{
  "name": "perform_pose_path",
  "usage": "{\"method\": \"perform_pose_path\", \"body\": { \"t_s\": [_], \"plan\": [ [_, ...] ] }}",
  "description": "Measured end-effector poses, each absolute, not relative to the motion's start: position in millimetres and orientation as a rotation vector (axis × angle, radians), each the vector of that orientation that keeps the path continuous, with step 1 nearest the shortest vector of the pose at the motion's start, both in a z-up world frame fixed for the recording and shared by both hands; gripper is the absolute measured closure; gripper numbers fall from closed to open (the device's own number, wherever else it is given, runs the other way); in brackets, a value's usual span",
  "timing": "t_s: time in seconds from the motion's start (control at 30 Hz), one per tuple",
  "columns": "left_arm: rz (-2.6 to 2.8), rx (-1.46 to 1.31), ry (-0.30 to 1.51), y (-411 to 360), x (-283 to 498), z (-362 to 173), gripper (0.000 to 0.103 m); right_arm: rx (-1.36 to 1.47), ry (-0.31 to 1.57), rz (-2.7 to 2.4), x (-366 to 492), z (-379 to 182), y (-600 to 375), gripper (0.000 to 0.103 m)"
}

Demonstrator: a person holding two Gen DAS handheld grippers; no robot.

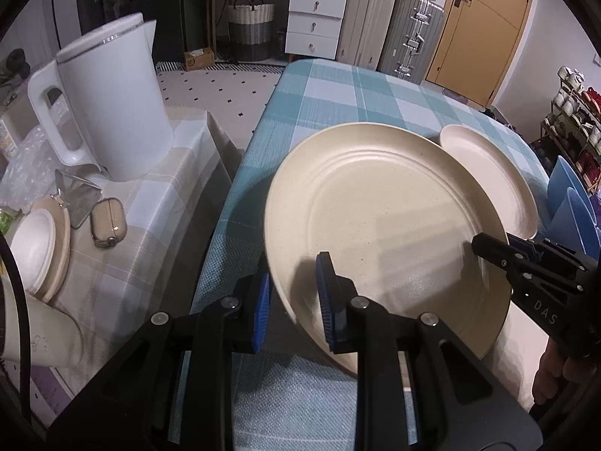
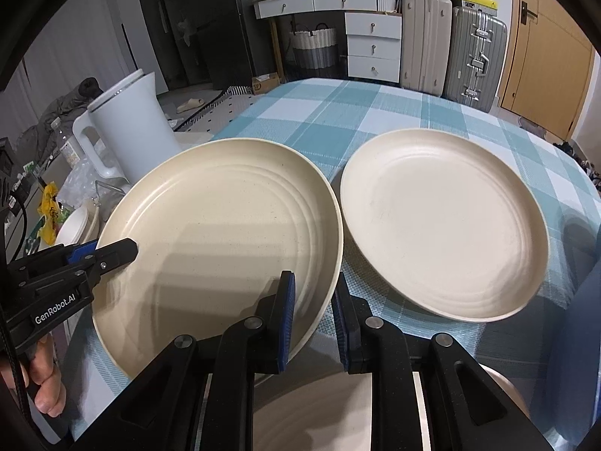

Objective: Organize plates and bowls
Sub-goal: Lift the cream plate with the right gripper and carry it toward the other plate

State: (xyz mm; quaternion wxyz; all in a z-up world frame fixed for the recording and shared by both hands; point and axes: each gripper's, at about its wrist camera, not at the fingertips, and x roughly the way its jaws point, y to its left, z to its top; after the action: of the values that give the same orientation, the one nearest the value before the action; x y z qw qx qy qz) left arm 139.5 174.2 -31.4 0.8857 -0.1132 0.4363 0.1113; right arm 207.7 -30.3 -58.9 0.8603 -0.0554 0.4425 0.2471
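Note:
A large cream plate (image 1: 375, 225) (image 2: 225, 225) is held a little above the teal checked tablecloth (image 1: 319, 97), tilted. My left gripper (image 1: 295, 267) is shut on its near left rim, one blue pad inside and one outside. My right gripper (image 2: 313, 278) is shut on the plate's right rim in the same way. Each gripper shows in the other's view, the right gripper (image 1: 484, 242) and the left gripper (image 2: 124, 250), both with a hand behind. A second cream plate (image 1: 488, 176) (image 2: 443, 225) lies flat on the cloth to the right. Another cream dish (image 2: 319, 413) lies beneath my right gripper, mostly hidden.
A white kettle (image 1: 112, 105) (image 2: 131, 127) stands on a lower side table to the left, with stacked cream dishes (image 1: 37, 248), a phone, a small case (image 1: 109, 221) and a cup (image 1: 49, 338). Blue items (image 1: 571, 203) stand at the table's right edge. Drawers and suitcases line the far wall.

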Motion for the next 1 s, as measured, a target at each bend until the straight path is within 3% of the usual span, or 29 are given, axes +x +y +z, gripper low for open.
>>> {"method": "perform_pose_path", "body": {
  "t_s": [1.0],
  "plan": [
    [0.111, -0.145, 0.817, 79.9, 92.9, 43.6, 0.083, -0.047, 0.839, 0.418, 138.3, 5.6, -113.7, 0.083]
  ]
}}
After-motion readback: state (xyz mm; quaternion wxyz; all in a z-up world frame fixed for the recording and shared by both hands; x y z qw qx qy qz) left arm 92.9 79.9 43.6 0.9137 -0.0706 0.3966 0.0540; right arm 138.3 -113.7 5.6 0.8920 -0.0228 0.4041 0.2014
